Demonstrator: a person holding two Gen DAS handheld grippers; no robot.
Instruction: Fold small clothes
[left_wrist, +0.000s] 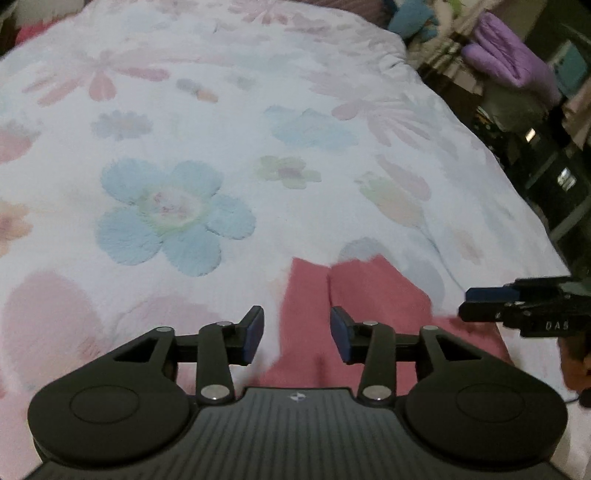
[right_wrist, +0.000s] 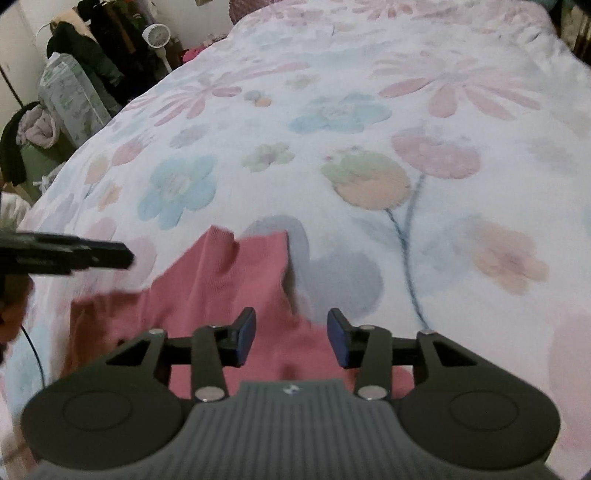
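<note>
A small pink garment (left_wrist: 354, 302) lies on the floral bedspread (left_wrist: 221, 147) near the front edge; it also shows in the right wrist view (right_wrist: 221, 288), with two flaps pointing away. My left gripper (left_wrist: 297, 334) is open and empty, hovering just above the garment's left part. My right gripper (right_wrist: 291, 338) is open and empty above the garment's right edge. The right gripper's fingers (left_wrist: 491, 299) enter the left wrist view from the right. The left gripper's fingers (right_wrist: 92, 254) enter the right wrist view from the left.
The bedspread (right_wrist: 369, 147) covers a wide bed. Right of the bed are purple folded bedding (left_wrist: 509, 55) and dark shelving (left_wrist: 554, 177). Left of the bed are a white fan (right_wrist: 157, 35), hanging dark clothes (right_wrist: 85, 55) and a patterned bag (right_wrist: 70, 99).
</note>
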